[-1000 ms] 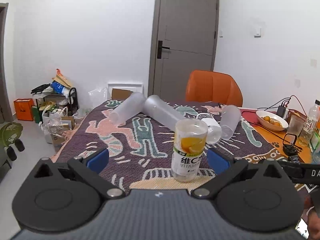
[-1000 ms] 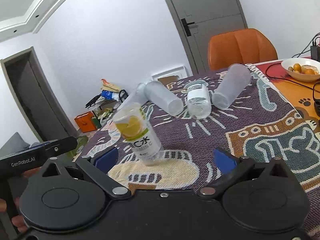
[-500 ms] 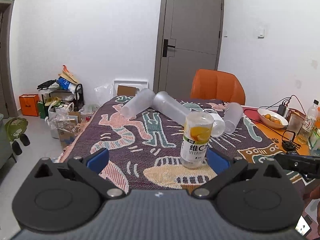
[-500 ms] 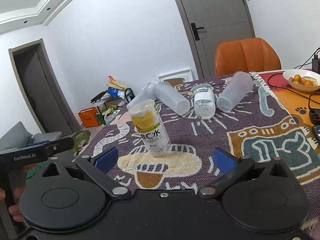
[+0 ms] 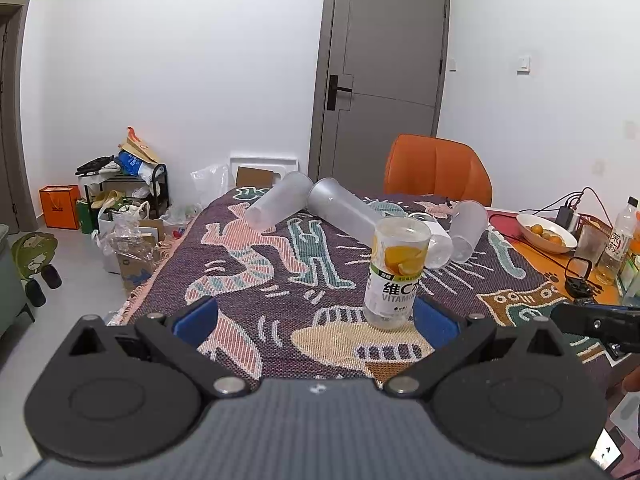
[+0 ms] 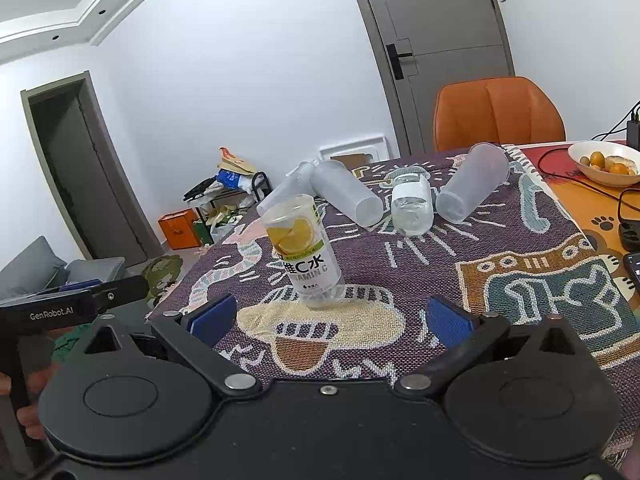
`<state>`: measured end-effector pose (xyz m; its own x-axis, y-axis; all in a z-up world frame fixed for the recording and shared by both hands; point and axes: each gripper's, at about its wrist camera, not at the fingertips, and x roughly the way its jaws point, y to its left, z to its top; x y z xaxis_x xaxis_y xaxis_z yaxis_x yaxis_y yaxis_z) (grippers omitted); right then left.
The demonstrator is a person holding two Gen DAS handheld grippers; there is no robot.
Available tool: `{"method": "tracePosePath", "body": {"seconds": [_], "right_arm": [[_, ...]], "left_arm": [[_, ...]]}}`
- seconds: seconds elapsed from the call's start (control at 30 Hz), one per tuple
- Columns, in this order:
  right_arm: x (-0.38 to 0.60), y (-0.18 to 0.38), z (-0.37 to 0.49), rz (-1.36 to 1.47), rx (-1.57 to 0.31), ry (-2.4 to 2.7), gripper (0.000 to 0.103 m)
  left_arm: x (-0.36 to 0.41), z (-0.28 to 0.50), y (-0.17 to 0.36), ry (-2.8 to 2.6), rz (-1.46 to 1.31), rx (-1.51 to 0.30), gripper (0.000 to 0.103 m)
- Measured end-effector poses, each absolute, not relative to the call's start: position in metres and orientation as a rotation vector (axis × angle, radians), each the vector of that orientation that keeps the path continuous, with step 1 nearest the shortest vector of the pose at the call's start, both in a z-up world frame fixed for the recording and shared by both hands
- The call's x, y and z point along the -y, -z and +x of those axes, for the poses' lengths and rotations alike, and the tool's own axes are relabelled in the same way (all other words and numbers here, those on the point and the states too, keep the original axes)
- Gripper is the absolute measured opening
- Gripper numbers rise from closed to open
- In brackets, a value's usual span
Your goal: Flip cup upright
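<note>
A clear cup with a lemon "Vitamin C" label (image 5: 396, 272) stands on the patterned tablecloth (image 5: 280, 280), its narrow end down; it also shows in the right wrist view (image 6: 306, 250). My left gripper (image 5: 316, 316) is open and empty, its right pad close beside the cup's base. My right gripper (image 6: 330, 318) is open and empty, just short of the cup. Several frosted cups lie on their sides farther back: one (image 5: 276, 204), another (image 5: 344, 212), a third (image 5: 466, 230), and a clear labelled one (image 6: 412, 204).
An orange chair (image 5: 436, 170) stands at the table's far end by a grey door (image 5: 380, 68). A bowl of fruit (image 5: 546, 232), cables, a glass and bottles (image 5: 620, 236) sit at the right. Floor clutter (image 5: 120, 200) lies left of the table.
Both grippers have drawn back and risen a little from the table; the labelled cup looks farther off. It stays standing, nothing was grasped, and both grippers stay open.
</note>
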<state>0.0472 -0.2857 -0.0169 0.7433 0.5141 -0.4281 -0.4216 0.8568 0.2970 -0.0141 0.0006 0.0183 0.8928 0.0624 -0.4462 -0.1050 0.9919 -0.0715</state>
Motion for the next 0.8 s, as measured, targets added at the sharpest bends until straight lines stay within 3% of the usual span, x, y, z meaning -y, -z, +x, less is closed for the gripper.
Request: {"method": "tracePosePath", "body": {"seconds": [0.8], "right_arm": [[0.2832, 0.0173, 0.0459, 0.184, -0.521, -0.521, 0.103]], "left_arm": [[-0.0007, -0.0126, -0.0182, -0.091, -0.098, -0.465, 0.103]]}}
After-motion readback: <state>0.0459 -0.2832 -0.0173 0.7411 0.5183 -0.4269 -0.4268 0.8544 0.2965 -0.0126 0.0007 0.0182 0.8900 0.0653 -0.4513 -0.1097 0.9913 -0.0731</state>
